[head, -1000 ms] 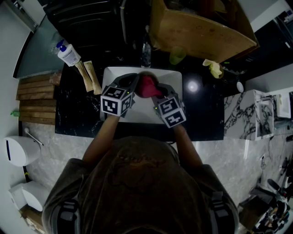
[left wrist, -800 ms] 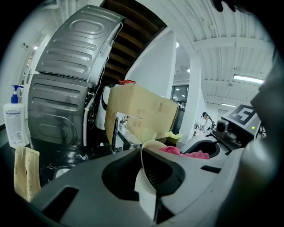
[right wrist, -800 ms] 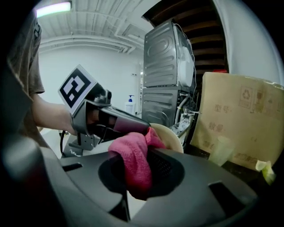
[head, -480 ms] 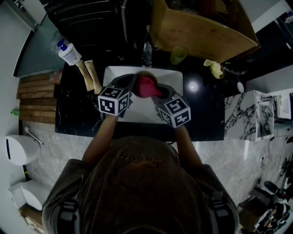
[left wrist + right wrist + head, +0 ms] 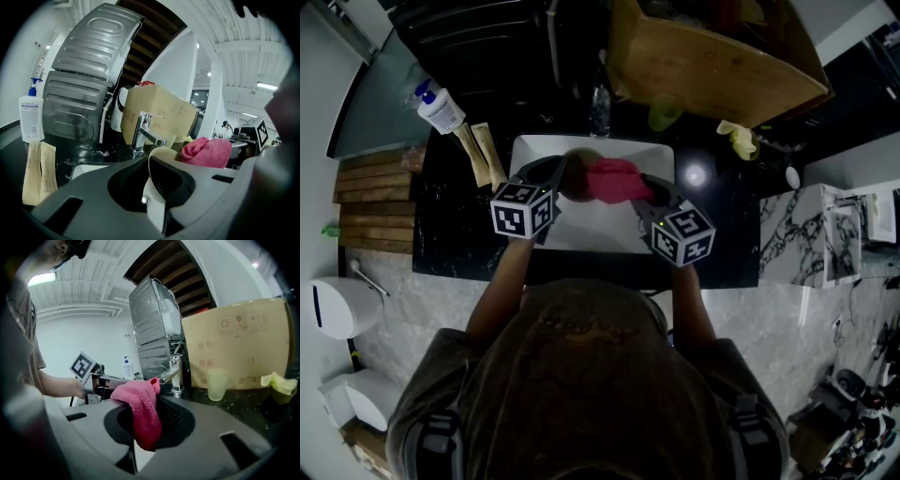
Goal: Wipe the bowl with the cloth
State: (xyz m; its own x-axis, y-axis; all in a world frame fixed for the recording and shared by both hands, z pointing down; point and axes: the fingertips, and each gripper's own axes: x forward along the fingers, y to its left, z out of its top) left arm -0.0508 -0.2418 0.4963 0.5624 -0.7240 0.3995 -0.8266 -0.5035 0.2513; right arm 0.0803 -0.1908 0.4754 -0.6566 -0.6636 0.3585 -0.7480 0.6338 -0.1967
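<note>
Over the white sink (image 5: 534, 150), my left gripper (image 5: 553, 178) is shut on the rim of a cream bowl (image 5: 575, 180). In the left gripper view that rim (image 5: 161, 154) stands between the jaws of the left gripper (image 5: 161, 177). My right gripper (image 5: 644, 192) is shut on a pink cloth (image 5: 614, 178), which lies against the bowl's right side. The right gripper view shows the cloth (image 5: 140, 411) bunched and hanging between the jaws of the right gripper (image 5: 145, 427), with the left gripper (image 5: 93, 380) beyond it. In the left gripper view the cloth (image 5: 206, 151) rises just past the bowl.
A chrome faucet (image 5: 598, 112) stands behind the sink. A soap bottle (image 5: 439, 110) and brown packets (image 5: 483, 155) lie at the left, with wooden slats (image 5: 370, 202) beyond. A cardboard box (image 5: 712, 56), a pale cup (image 5: 664, 114) and a yellow rag (image 5: 736, 141) are at the back right.
My right gripper has pulled back and to the right, drawing the pink cloth rightward and stretching it out. My left gripper with the bowl has shifted a little left.
</note>
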